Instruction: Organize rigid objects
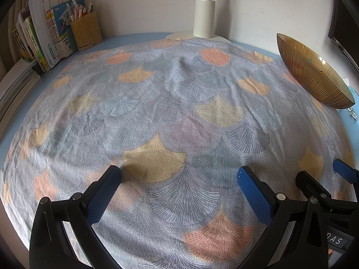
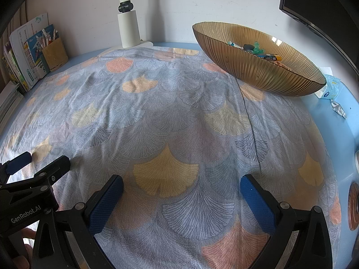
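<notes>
Books (image 1: 44,35) stood in a row against the wall at the far left, with a tan pen cup (image 1: 86,31) full of pens just beside them on the blue desk (image 2: 336,121). A leaf-patterned cloth (image 1: 179,112) covered most of the desk. Behind it, at the wall, rose the white lamp post (image 1: 204,20) on its round base.

The left gripper (image 1: 179,177) hung low over the near part of the cloth, its blue pads (image 1: 103,197) spread wide with nothing between them. Just beside it, to its right, the right gripper (image 2: 181,188) was held in the same way, jaws wide apart and empty, over a yellow leaf print.

Farther right, at the back of the cloth, sat the ribbed amber bowl (image 2: 258,71). The right wrist view showed the small rigid objects inside it: a battery (image 2: 268,56), a dark piece and some green bits, lying together near the far side. A tissue pack (image 2: 329,88) lay on the bare desk just behind the bowl's right end, and a crumpled wrapper (image 2: 338,108) lay near it. A dark monitor (image 2: 318,9) filled the upper right corner.
</notes>
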A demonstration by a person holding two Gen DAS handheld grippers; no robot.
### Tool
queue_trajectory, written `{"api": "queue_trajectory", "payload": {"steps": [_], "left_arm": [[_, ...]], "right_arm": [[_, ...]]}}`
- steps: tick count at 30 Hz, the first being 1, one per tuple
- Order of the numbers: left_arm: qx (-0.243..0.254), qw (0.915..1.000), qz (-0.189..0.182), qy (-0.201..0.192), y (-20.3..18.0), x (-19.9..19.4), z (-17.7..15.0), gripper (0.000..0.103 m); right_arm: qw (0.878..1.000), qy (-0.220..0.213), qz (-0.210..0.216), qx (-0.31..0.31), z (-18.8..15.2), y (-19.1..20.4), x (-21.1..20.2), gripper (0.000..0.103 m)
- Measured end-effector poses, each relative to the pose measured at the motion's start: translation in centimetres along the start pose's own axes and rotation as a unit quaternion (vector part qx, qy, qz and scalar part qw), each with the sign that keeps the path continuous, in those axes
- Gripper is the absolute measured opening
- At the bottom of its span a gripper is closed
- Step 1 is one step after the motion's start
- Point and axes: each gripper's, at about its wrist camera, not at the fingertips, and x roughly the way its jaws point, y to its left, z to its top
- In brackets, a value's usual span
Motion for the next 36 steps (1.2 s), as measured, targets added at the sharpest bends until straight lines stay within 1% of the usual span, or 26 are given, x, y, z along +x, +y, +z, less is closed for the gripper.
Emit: {"api": "queue_trajectory", "payload": {"steps": [18, 27, 36], "left_arm": [[0.000, 1.0000, 0.000, -0.001, 0.03, 0.47, 0.11, 0.103], [0.000, 1.0000, 0.000, 0.000, -0.09, -0.17, -0.11, 0.103], [-0.001, 1.0000, 0.000, 0.000, 0.01, 0.08, -0.01, 0.103]], "right_arm": [[1.000, 0.000, 0.002, -0.003, 0.07, 0.26, 0.14, 0.103], [1.000, 0.000, 0.005, -0.009, 0.04, 0.57, 0.09, 0.103], [1.000, 0.000, 0.005, -0.009, 0.06, 0.55, 0.09, 0.103]]}}
